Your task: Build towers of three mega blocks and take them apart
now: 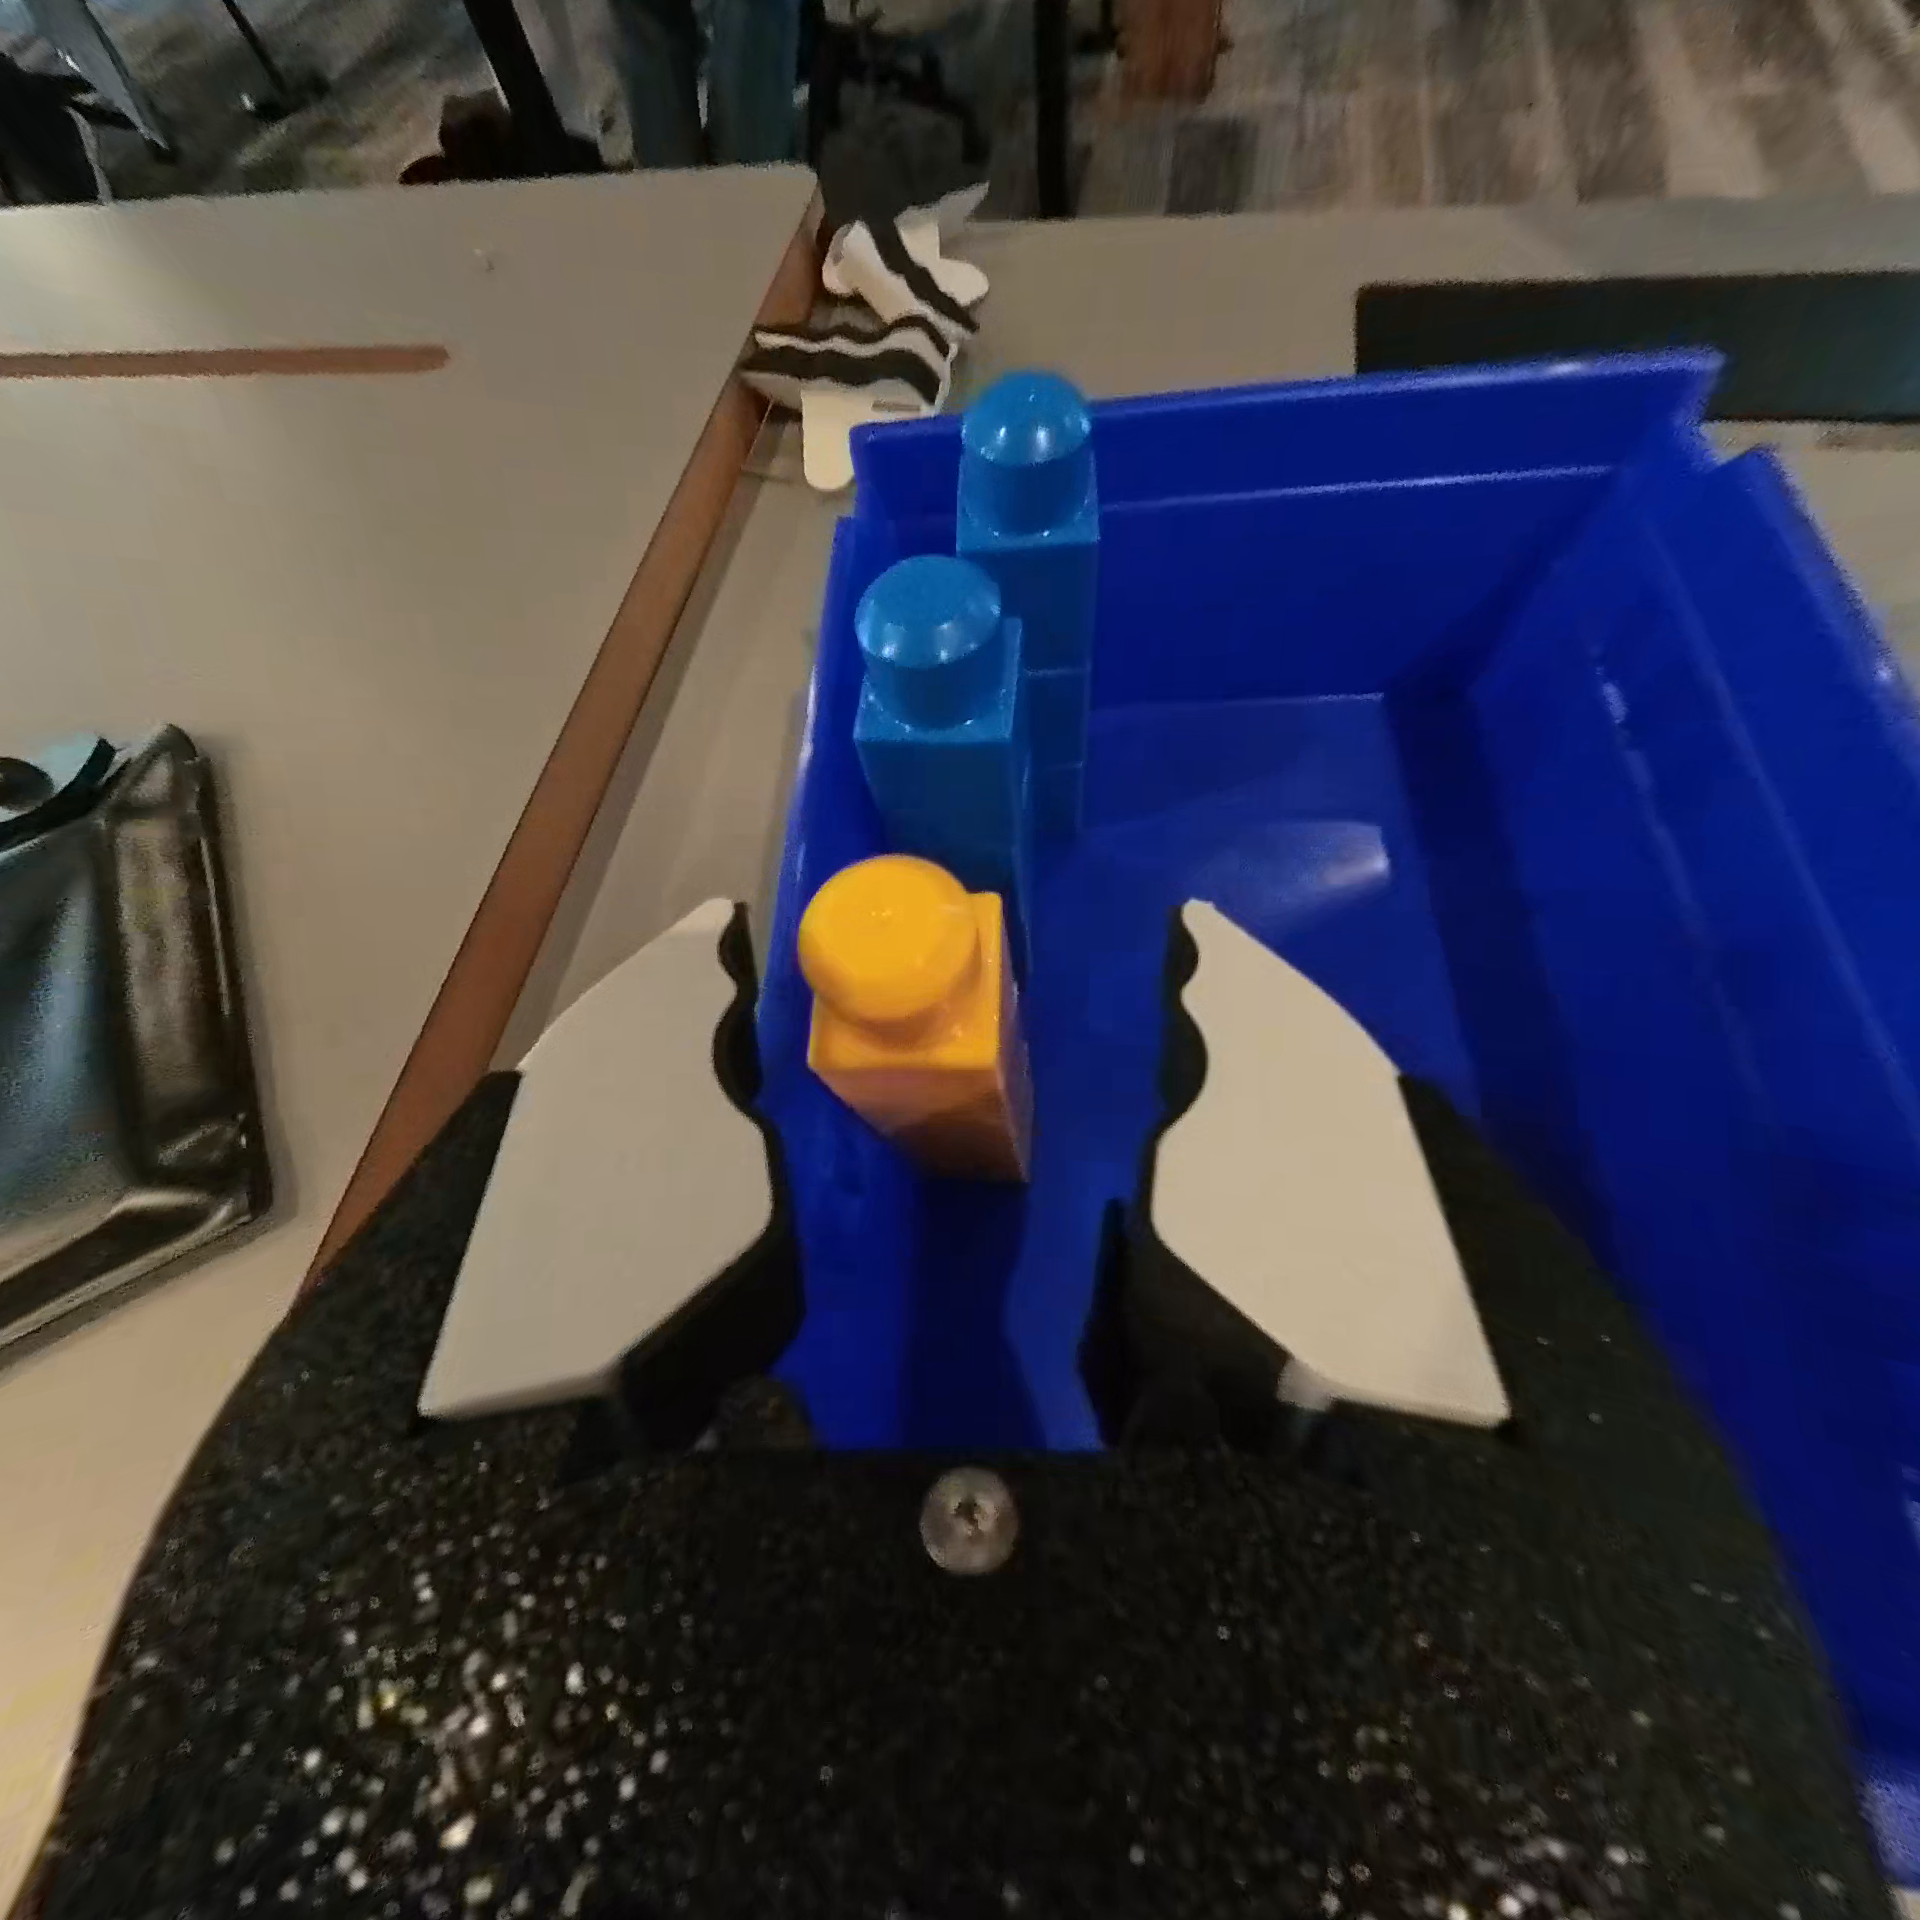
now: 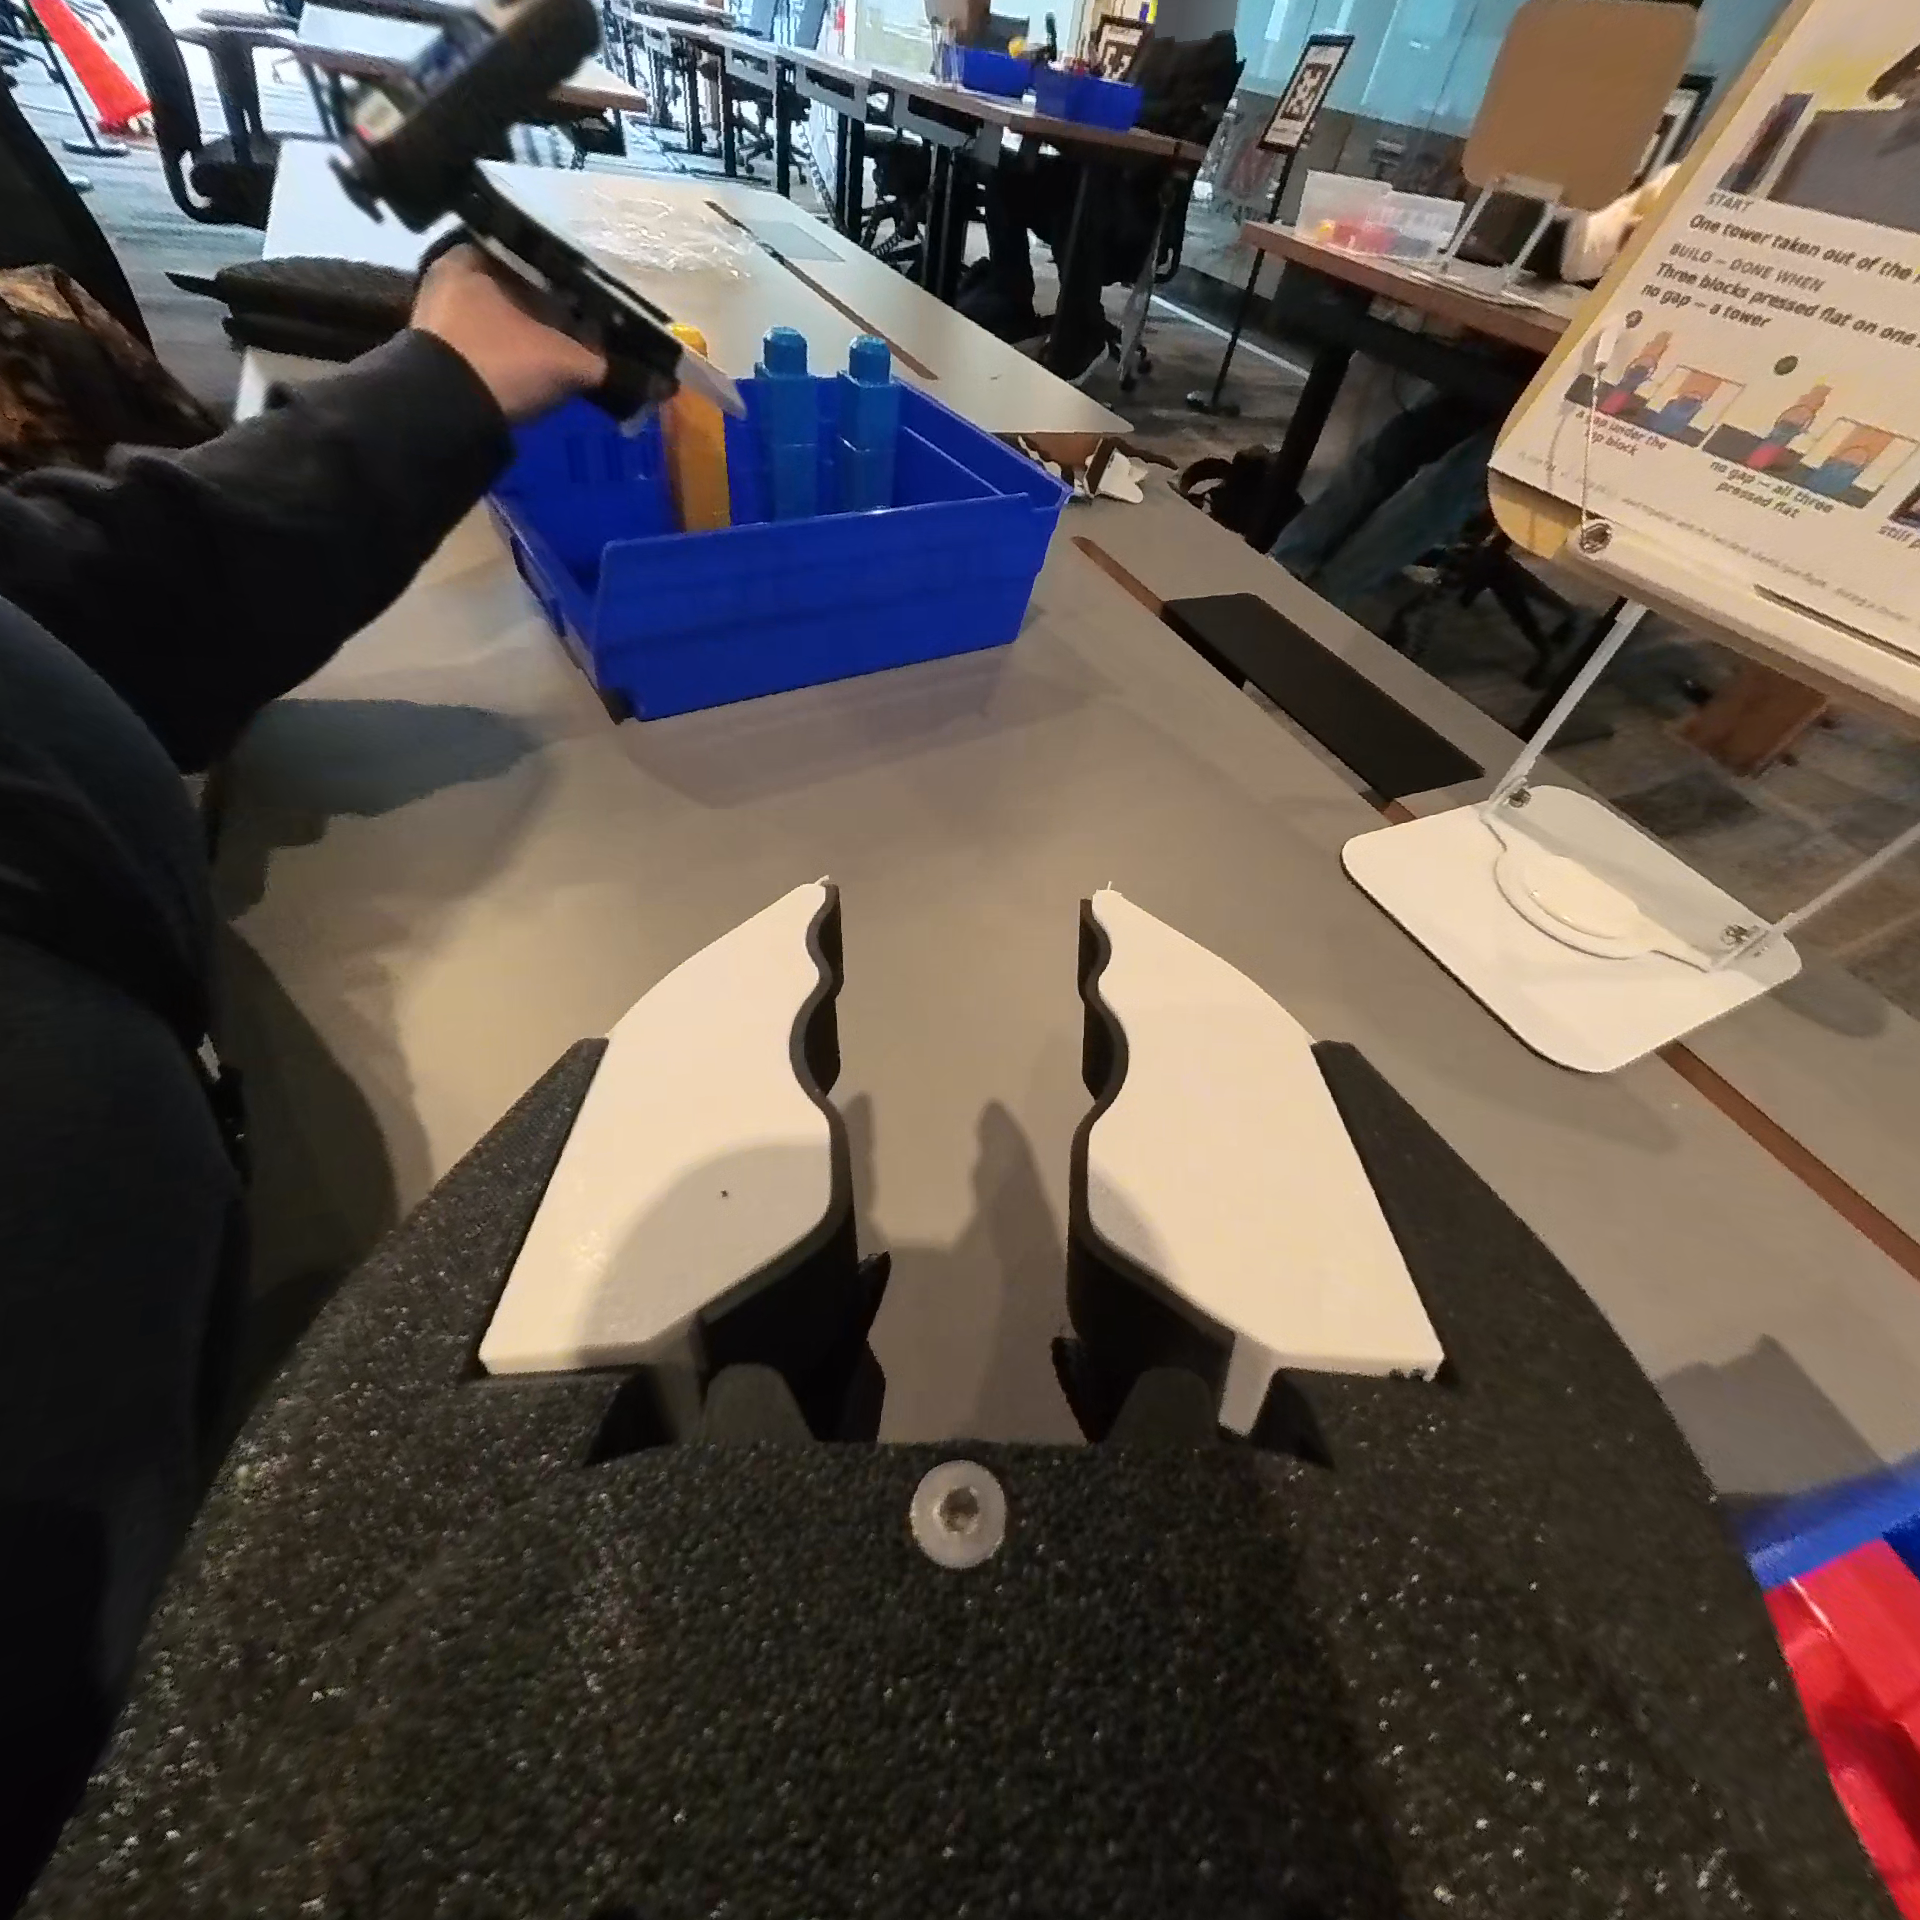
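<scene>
A blue bin [image 1: 1351, 582] stands on the grey table and holds three upright towers along its left wall: a yellow tower [image 1: 914, 1029] nearest me and two blue towers [image 1: 940, 717] [image 1: 1029, 520] behind it. My left gripper [image 1: 961, 935] is open above the bin, its jaws on either side of the yellow tower's top, not touching it. In the right wrist view the bin [image 2: 810, 613], the yellow tower [image 2: 696, 457], both blue towers [image 2: 790, 436] and the left gripper [image 2: 675, 400] show far off. My right gripper [image 2: 956, 914] is open and empty over bare table.
An instruction board on a white stand [image 2: 1558, 935] is at the right. A black strip [image 2: 1320, 686] lies in the table. A black pouch [image 1: 114, 1018] lies on the left table. A striped cloth [image 1: 883, 312] sits behind the bin. A red and blue object [image 2: 1849, 1662] is at the lower right.
</scene>
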`<control>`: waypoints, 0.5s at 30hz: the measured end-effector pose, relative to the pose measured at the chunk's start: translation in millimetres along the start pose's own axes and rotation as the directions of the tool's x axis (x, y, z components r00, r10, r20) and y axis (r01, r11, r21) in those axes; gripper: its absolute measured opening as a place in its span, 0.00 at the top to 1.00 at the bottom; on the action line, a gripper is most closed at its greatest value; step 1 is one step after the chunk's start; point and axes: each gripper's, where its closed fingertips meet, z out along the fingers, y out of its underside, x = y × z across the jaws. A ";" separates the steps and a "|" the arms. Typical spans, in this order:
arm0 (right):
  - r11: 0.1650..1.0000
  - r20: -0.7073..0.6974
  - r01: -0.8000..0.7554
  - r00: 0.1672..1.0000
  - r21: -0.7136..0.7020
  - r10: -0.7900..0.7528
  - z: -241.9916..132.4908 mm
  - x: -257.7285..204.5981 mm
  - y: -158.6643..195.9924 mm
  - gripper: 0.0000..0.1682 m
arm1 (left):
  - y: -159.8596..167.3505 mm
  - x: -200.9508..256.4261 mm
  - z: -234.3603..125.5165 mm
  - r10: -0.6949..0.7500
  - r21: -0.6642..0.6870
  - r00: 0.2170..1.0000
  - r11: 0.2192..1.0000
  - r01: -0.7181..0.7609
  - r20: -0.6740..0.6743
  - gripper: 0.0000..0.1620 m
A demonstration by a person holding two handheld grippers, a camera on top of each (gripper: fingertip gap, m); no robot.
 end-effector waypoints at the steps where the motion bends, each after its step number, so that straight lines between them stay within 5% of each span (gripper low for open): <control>1: 1.000 -0.001 -0.002 1.000 0.002 0.002 -1.2 0.0 0.1 0.74 | 1.4 -0.1 4.6 0.005 -0.025 1.000 1.000 -0.005 0.000 0.56; 5: 1.000 0.000 -0.010 1.000 0.012 0.010 -4.4 -0.7 0.1 0.75 | 3.5 6.0 11.6 0.030 -0.072 0.999 0.997 -0.032 -0.034 0.78; 10: 0.999 0.013 -0.015 1.000 0.034 0.015 -5.8 -2.1 -2.8 0.75 | -28.8 23.6 -20.1 0.127 0.098 0.991 0.988 -0.122 -0.041 0.78; 15: 0.998 0.058 -0.013 0.998 0.065 0.009 0.3 -7.0 -11.8 0.74 | -80.9 109.3 -85.5 0.334 0.350 0.893 0.910 -0.223 -0.300 0.78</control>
